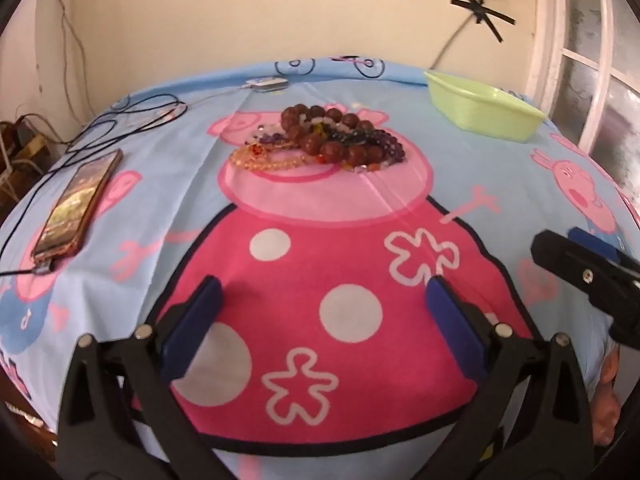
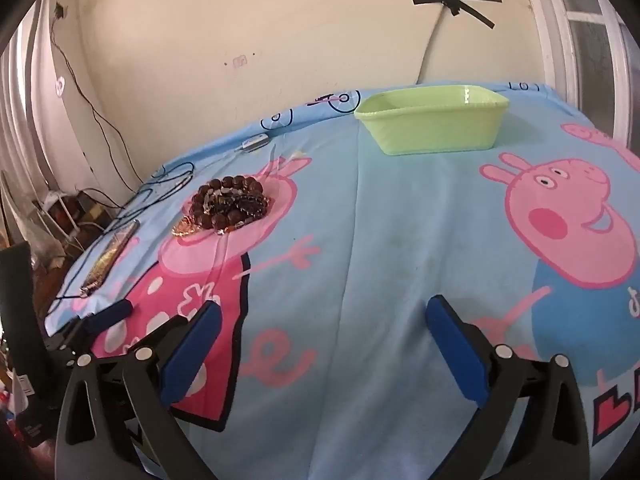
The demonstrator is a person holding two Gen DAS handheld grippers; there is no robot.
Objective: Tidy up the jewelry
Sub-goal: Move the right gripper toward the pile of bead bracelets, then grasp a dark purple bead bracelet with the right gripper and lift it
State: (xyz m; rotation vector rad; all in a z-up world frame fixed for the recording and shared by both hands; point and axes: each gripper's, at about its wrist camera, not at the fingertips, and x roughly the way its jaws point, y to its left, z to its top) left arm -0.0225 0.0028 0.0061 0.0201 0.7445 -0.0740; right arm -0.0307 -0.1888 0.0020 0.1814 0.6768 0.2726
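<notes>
Beads (image 1: pixel 324 138) heaped on the cloth (image 1: pixel 360 216), mid-table. Tub (image 1: pixel 482 114) to their right, farther back, well apart. Phone (image 1: pixel 76 206) lies left of the beads, nearer, cable (image 1: pixel 120 120) running behind it toward a small device (image 1: pixel 268 83) at the far edge. Wall behind the table.

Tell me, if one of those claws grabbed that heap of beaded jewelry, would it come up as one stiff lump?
Probably not. The beaded jewelry looks like several strands tangled together, so it would likely hang limp and drag neighbours along. The big brown beads are round and glossy, so they may slip between the pads or roll if a strand comes loose.
</notes>
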